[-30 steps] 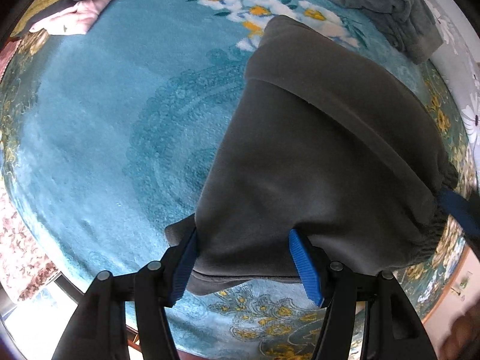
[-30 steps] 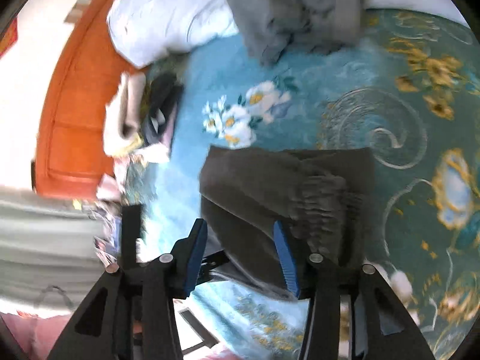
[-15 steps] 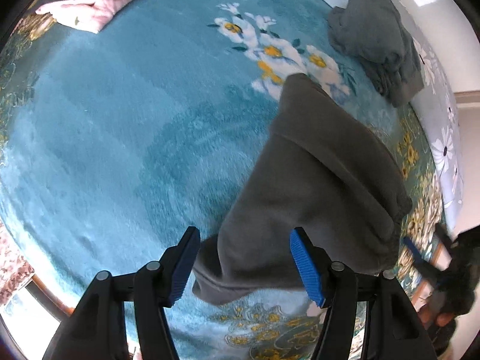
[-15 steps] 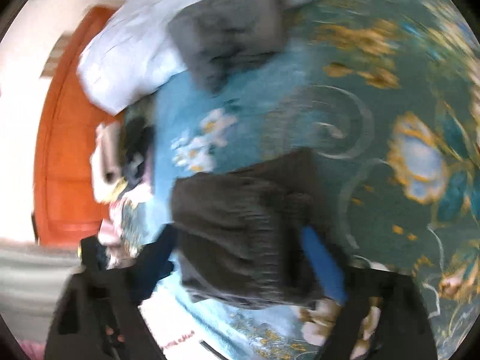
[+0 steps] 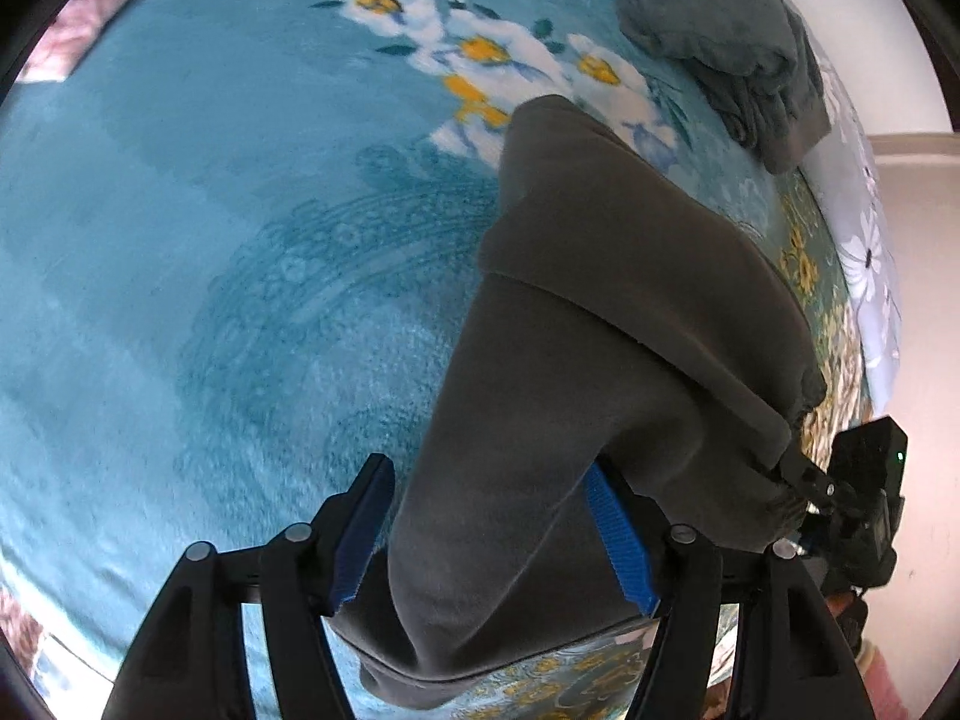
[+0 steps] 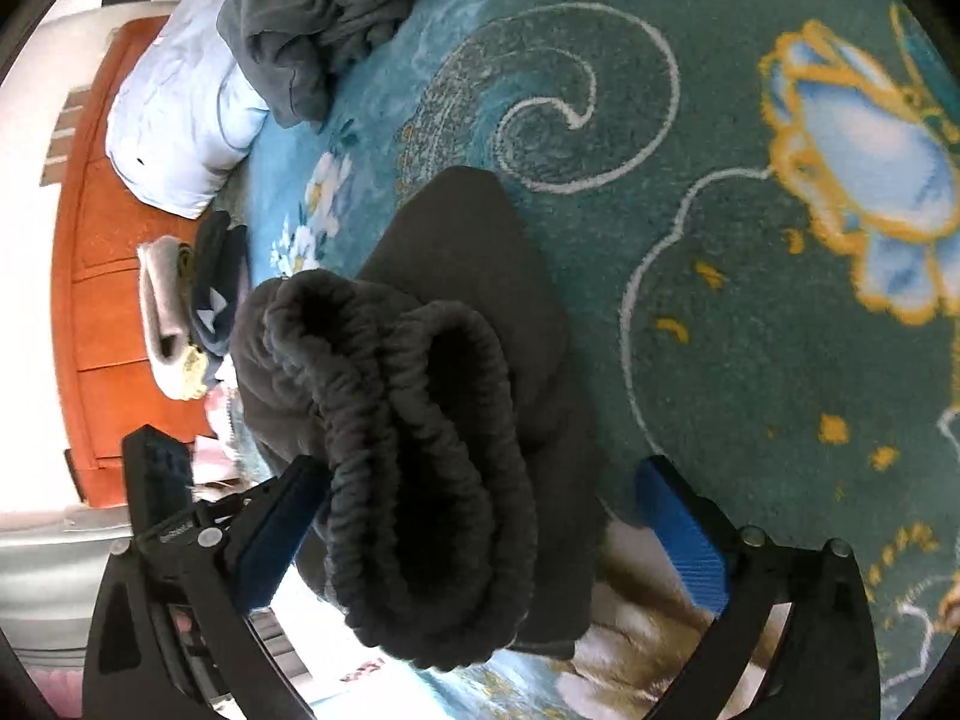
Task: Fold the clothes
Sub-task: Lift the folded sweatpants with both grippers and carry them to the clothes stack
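Dark grey trousers [image 5: 600, 312] lie folded on the blue flowered blanket [image 5: 210, 240]. Their gathered elastic waistband [image 6: 420, 450] bulges up toward the right wrist camera. My left gripper [image 5: 489, 534] points steeply down over the near end of the fold. Its jaws are opening; cloth is between them, touching the right pad, with a gap at the left pad. My right gripper [image 6: 480, 534] is opening wide around the waistband, its right pad well off the cloth. In the left wrist view the right gripper [image 5: 864, 480] shows at the trousers' far corner.
A crumpled grey garment [image 5: 720, 30] lies at the far side, partly on a pale blue pillow [image 6: 180, 120]. A stack of folded clothes [image 6: 180, 312] sits by the orange wooden headboard [image 6: 90, 240]. A white flowered sheet [image 5: 870, 240] runs along the blanket's right edge.
The right jaws went from pinching the waistband to wide open, and that gripper sank toward the blanket. The left gripper tipped further down, and its left pad came off the cloth.
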`<state>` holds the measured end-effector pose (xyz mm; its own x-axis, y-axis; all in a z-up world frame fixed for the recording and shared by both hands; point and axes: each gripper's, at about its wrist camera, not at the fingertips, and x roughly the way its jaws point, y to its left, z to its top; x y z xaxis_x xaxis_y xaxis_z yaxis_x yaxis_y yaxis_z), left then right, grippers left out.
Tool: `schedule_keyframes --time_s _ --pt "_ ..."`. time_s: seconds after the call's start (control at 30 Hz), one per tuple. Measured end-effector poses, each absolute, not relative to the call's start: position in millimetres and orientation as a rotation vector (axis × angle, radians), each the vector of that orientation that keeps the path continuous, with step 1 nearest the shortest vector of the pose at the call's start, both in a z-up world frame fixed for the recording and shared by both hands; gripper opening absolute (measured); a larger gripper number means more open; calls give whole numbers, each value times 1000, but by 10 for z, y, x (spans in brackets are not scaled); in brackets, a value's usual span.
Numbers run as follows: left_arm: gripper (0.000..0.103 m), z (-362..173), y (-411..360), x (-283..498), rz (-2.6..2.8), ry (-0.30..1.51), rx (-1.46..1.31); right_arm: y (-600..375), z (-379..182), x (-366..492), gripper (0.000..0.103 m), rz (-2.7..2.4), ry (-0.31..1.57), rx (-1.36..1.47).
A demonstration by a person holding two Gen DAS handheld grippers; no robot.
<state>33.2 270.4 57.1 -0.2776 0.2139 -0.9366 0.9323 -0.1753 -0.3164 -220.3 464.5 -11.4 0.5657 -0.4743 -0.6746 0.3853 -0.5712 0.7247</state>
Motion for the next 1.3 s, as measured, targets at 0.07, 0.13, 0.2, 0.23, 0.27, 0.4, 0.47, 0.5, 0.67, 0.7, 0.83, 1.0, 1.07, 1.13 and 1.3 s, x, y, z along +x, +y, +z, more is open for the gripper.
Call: schedule_keyframes --time_s 0.07,0.13,0.2,0.23,0.27,0.4,0.47,0.5,0.67,0.7,0.83,1.0,1.07,1.13,1.3 --pt "70 557 2691 339 -1520 1489 1353 4651 -96 -2192 103 -1124 -94 1849" --pt "70 551 2681 334 -1534 1492 1361 4597 -97 -2123 103 -1113 -83 1854" --pt "70 551 2672 318 -1545 1484 1373 4536 -101 -2048 103 -1103 -69 1860" --pt "70 556 2670 302 -1553 1472 1383 4508 -89 -2018 103 -1119 -47 1855" --pt "70 563 2668 288 -1560 1460 1393 4495 -78 -2004 103 -1142 -47 1859" --pt "59 627 2665 246 -1612 1454 1392 4556 41 -1981 99 -1197 -128 1875" --pt "54 642 2663 226 -1625 1437 1407 4573 145 -1943 92 -1209 -125 1865" --pt "52 651 2661 219 -1631 1431 1413 4578 188 -1929 85 -1211 -118 1868" --pt "40 831 2693 262 -1688 1422 1403 4629 423 -1903 71 -1222 -142 1874" --pt "40 894 2711 242 -1704 1411 1410 4624 517 -1876 69 -1229 -141 1862" --pt "40 1100 2783 239 -1744 1426 1408 4622 930 -1758 68 -1254 -117 1809" --pt "40 1478 2941 291 -1797 1446 1344 4766 1432 -1617 68 -1276 -68 1749" --pt "40 1662 3030 332 -1823 1441 1315 4841 1639 -1594 68 -1278 -68 1727" --pt "40 1887 3137 352 -1845 1434 1287 4885 1876 -1580 68 -1279 -60 1694" --pt "40 2530 3330 421 -1895 1360 1189 4917 2517 -1527 68 -1240 -14 1560"
